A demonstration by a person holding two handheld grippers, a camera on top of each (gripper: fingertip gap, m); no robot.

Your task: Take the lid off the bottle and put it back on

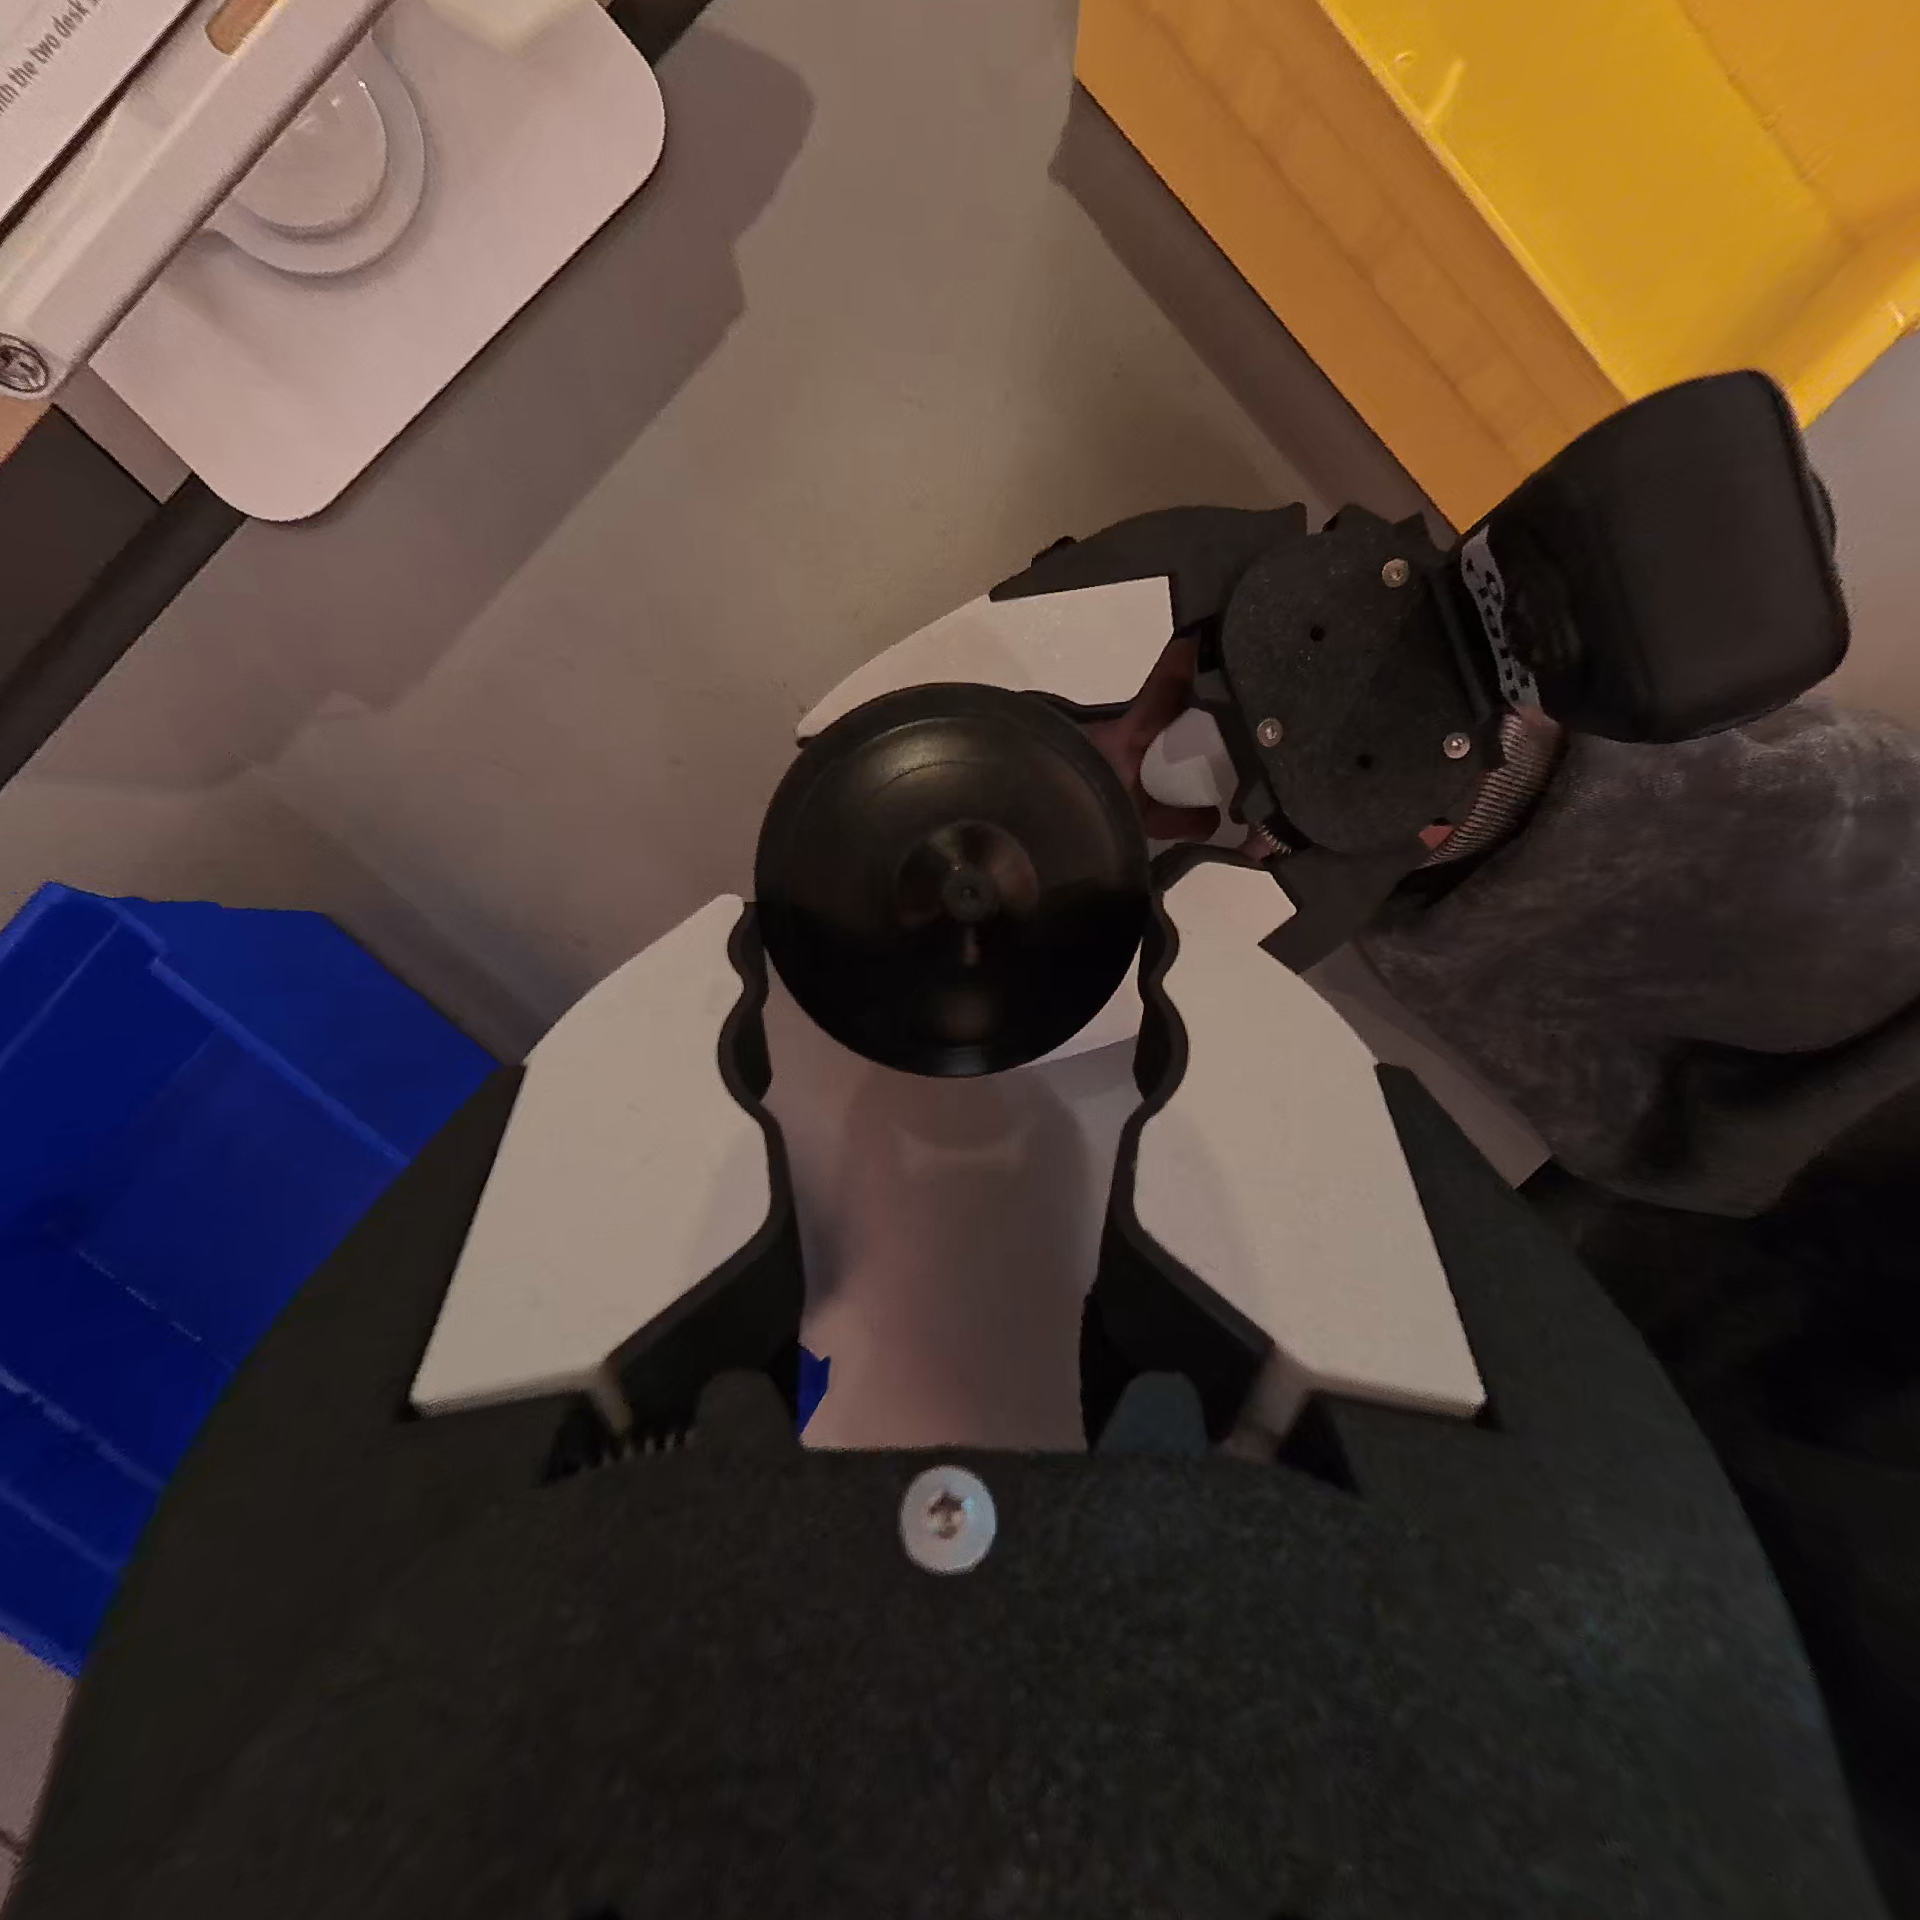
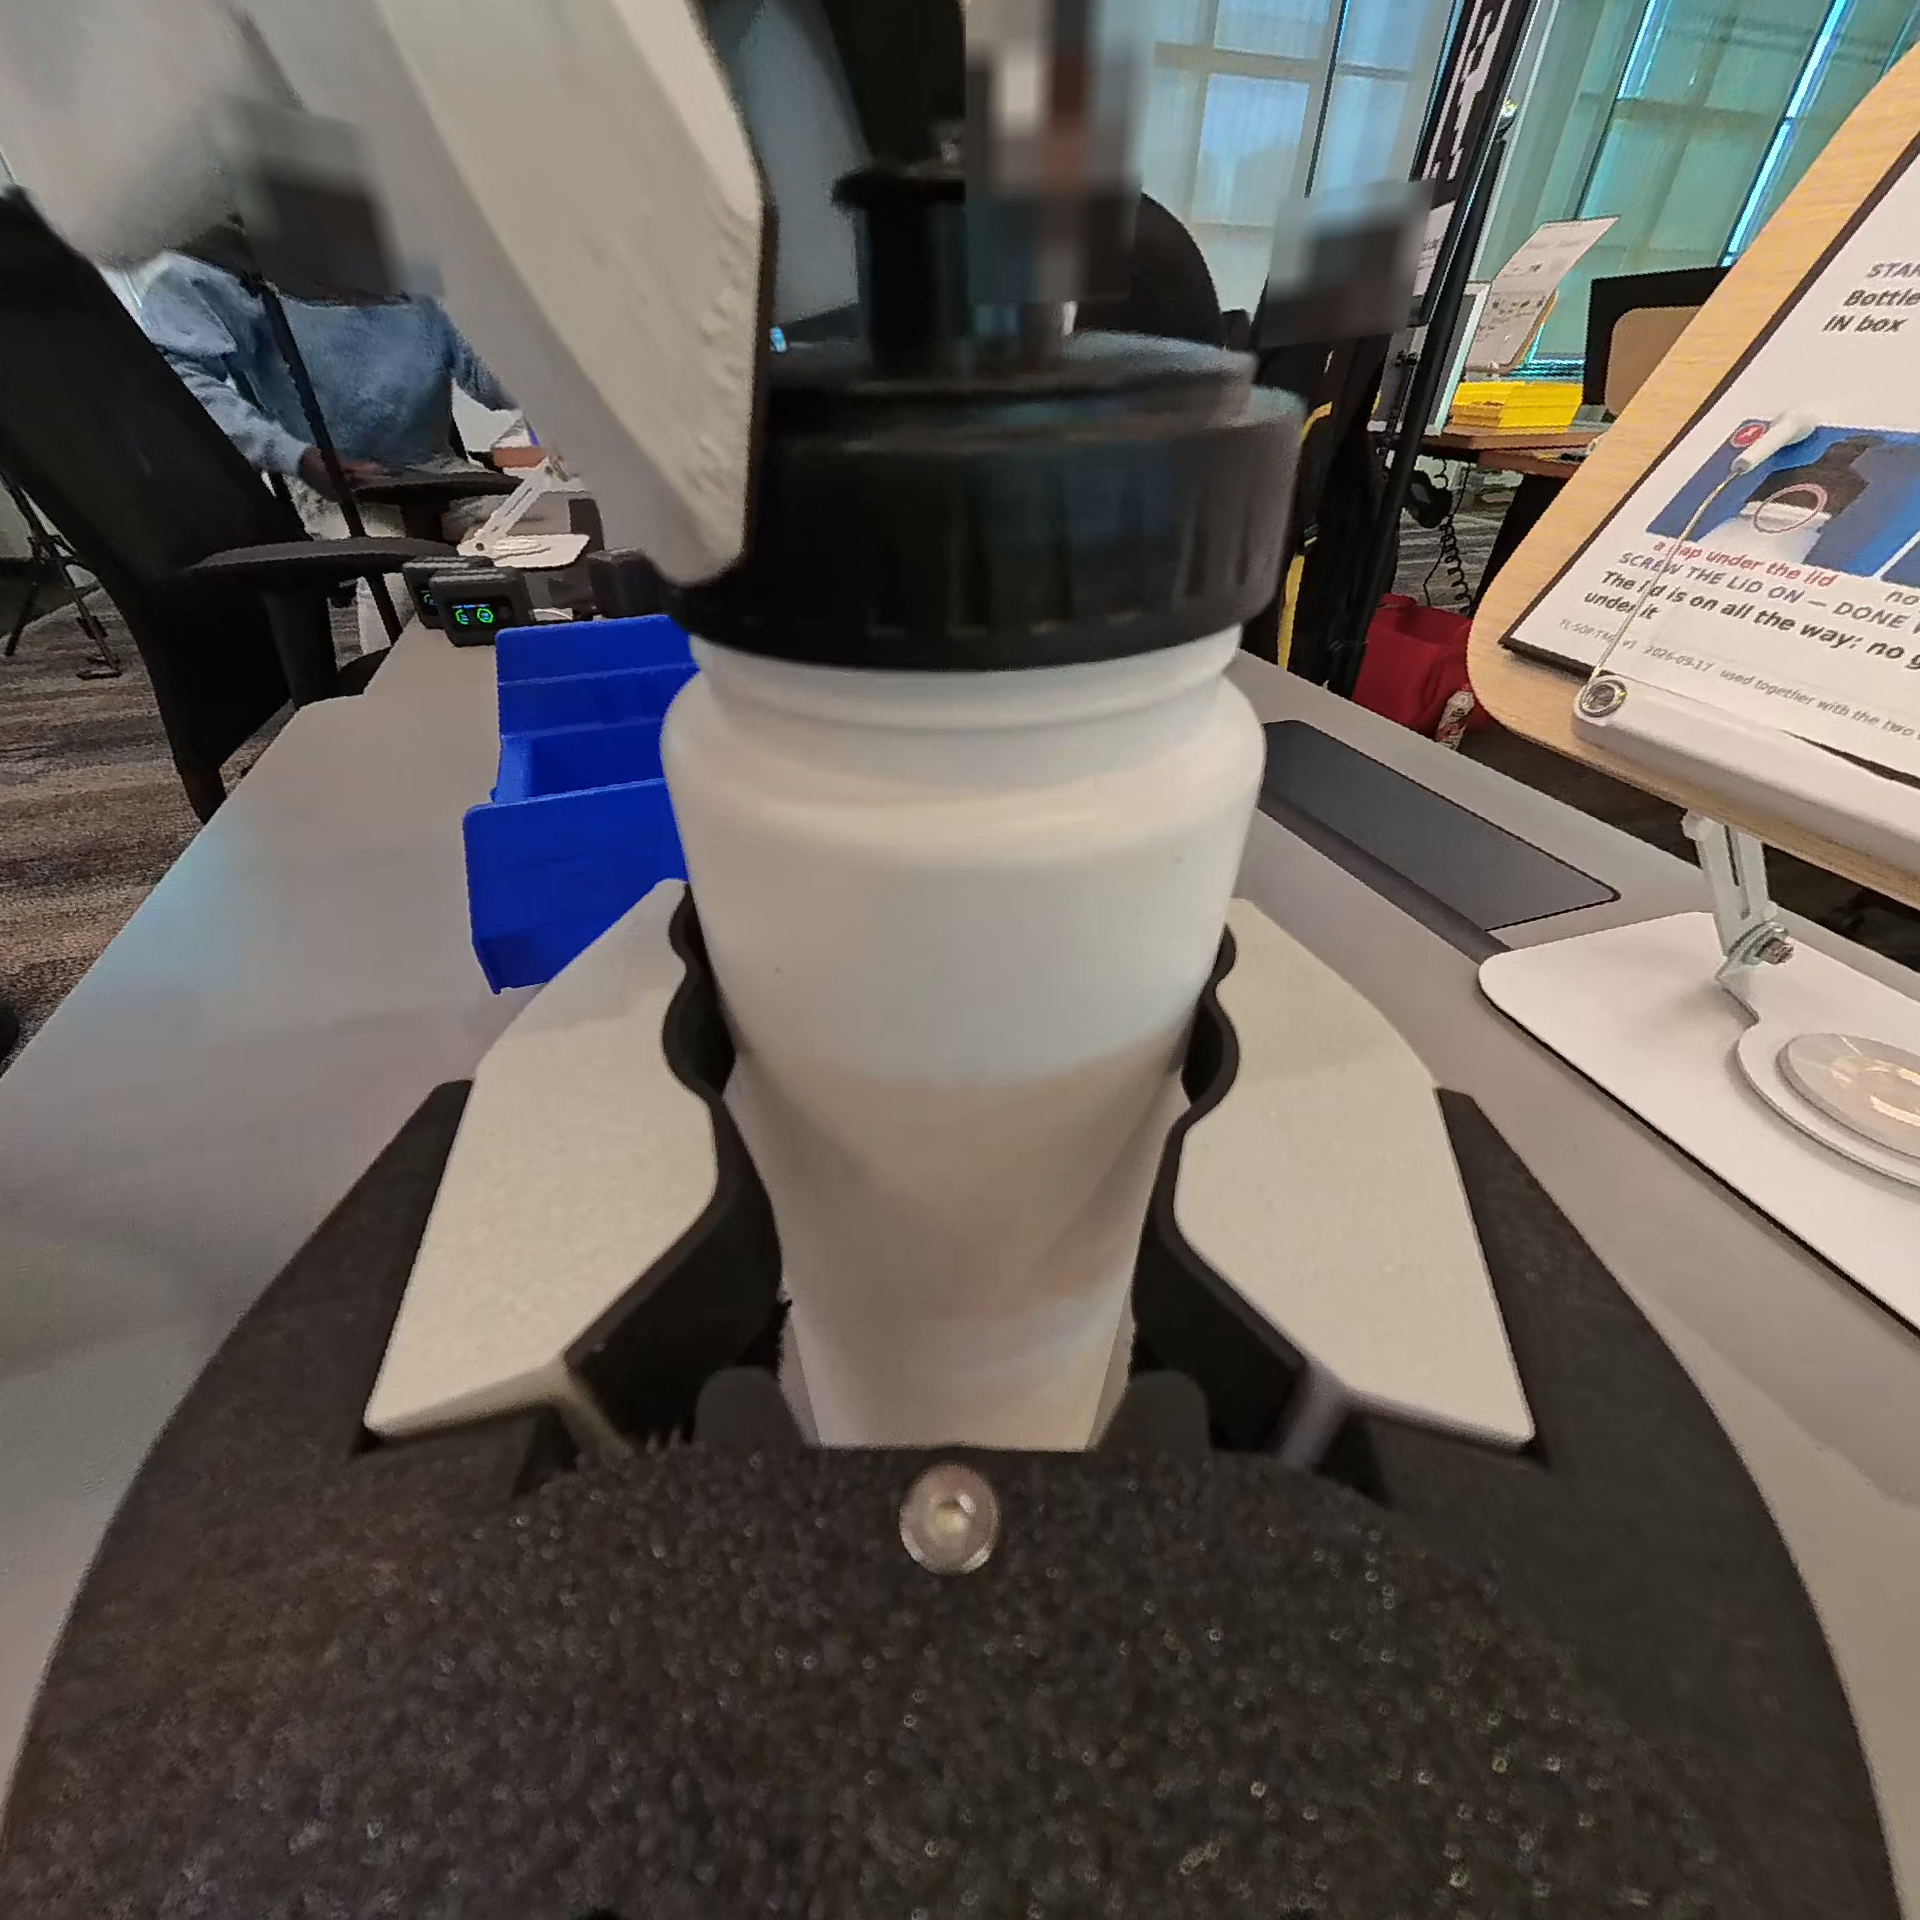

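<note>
- While seated on the white bottle (image 2: 961,935), black lid (image 1: 951,878) clamped at its rim from above by left gripper (image 1: 951,966), jaws narrowed to the lid's width.
- Bottle body pinched low down between the closed-in pads of right gripper (image 2: 956,1049), upright over the grey table (image 2: 260,935).
- No gap visible between lid skirt and bottle shoulder in the right wrist view; lid apparently fully on.
- Stage undetermined: either removal not yet begun, or refitting near finished. Cannot tell which from these views.
- Remaining, on judgement: at least release of both grips.
- Blue bin (image 2: 566,800) just behind the bottle; yellow bin (image 1: 1507,187) and stand base (image 1: 343,260) farther off.
</note>
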